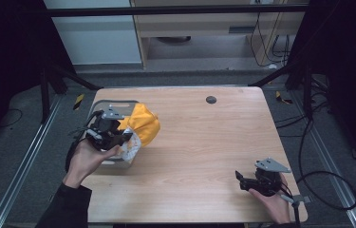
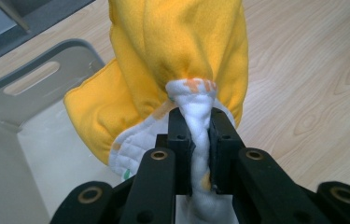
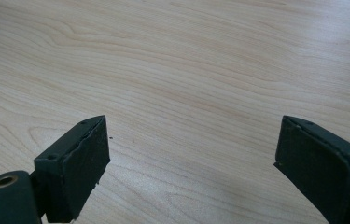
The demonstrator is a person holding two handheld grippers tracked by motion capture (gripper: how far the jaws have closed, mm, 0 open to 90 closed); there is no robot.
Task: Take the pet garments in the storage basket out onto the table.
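A yellow cloth with a white printed lining [image 1: 143, 126] hangs bunched over the right rim of a grey plastic bin [image 1: 118, 102] at the table's left. My left gripper [image 1: 124, 136] is shut on the cloth's white edge. In the left gripper view the white fabric [image 2: 199, 135] is pinched between the two black jaws, and the yellow part [image 2: 177, 60] rises beyond them, with the grey bin [image 2: 32, 88] to its left. My right gripper [image 1: 240, 180] rests low near the table's front right corner, open; its view shows wide-spread jaws over bare wood [image 3: 186, 79].
The wooden table [image 1: 204, 142] has a small dark round hole [image 1: 210, 99] near its far edge. Black cables [image 1: 327, 190] lie on the floor to the right. Metal frame rails run along both sides of the table.
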